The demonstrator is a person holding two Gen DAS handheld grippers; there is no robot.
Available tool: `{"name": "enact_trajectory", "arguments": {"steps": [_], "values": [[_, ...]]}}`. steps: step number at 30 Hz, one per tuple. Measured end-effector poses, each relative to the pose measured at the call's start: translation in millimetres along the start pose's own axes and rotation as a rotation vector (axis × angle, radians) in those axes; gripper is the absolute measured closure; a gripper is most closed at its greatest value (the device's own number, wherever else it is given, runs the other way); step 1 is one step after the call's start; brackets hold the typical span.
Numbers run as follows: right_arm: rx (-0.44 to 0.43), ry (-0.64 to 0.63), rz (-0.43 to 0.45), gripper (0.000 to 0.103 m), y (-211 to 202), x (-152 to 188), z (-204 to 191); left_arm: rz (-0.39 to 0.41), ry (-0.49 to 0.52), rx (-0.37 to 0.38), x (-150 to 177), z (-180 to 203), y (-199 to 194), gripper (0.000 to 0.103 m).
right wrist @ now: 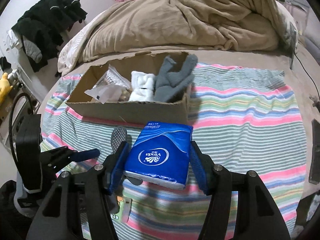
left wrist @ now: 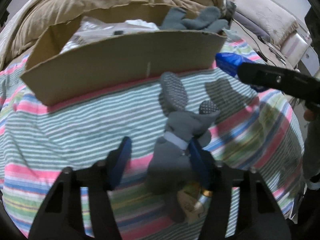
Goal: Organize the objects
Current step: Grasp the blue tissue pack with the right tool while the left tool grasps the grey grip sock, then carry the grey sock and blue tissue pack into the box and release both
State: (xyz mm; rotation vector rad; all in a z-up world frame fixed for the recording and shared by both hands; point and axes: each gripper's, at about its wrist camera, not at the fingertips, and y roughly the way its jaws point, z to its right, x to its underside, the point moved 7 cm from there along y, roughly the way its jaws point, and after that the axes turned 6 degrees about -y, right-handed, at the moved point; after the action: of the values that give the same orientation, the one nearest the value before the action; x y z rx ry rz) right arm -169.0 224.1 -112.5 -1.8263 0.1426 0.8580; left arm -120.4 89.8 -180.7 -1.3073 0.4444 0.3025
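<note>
A cardboard box [right wrist: 128, 108] stands on the striped sheet and holds grey socks [right wrist: 174, 80], a white cloth [right wrist: 142, 86] and clear plastic bags [right wrist: 106, 92]. My right gripper [right wrist: 158, 156] is shut on a blue Vinda tissue pack [right wrist: 160, 152] above the sheet, in front of the box. The pack also shows in the left wrist view [left wrist: 230, 64]. My left gripper [left wrist: 160, 154] is open over the sheet; a grey sock with dotted soles [left wrist: 180, 124] lies against its right finger [left wrist: 198, 160]. The box front wall [left wrist: 120, 68] is just ahead.
A beige duvet [right wrist: 190, 20] is piled behind the box. Dark clothes [right wrist: 46, 24] hang at the far left. A small bottle or tube [left wrist: 200, 202] lies under the left gripper. A cable [right wrist: 306, 72] runs along the right of the bed.
</note>
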Motion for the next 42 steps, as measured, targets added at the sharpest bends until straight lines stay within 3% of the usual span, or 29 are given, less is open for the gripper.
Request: {"name": "enact_trajectory", "arguments": {"steps": [3, 4, 7, 18, 30, 42], "values": [[0.001, 0.008, -0.001, 0.04, -1.4, 3.5, 2.8, 0.007, -0.01, 0.031, -1.4, 1.0, -1.6, 0.061], [0.002, 0.009, 0.001, 0.04, -2.7, 4.2, 2.9, 0.009, -0.014, 0.046, -1.1, 1.7, -2.5, 0.07], [0.003, 0.01, 0.012, 0.04, -8.2, 4.9, 2.2, 0.017, -0.016, 0.066, 0.5, 4.3, -6.9, 0.073], [0.013, 0.003, 0.056, 0.04, -26.4, -5.8, -4.2, 0.077, -0.117, 0.125, -5.9, -18.7, -49.6, 0.074], [0.018, -0.029, 0.105, 0.04, -43.8, -23.9, -20.2, 0.197, -0.173, 0.13, -32.9, -46.4, -110.9, 0.074], [0.022, -0.066, 0.154, 0.04, -52.4, -54.1, -33.0, 0.291, -0.214, 0.119, -70.7, -70.7, -136.3, 0.074]]}}
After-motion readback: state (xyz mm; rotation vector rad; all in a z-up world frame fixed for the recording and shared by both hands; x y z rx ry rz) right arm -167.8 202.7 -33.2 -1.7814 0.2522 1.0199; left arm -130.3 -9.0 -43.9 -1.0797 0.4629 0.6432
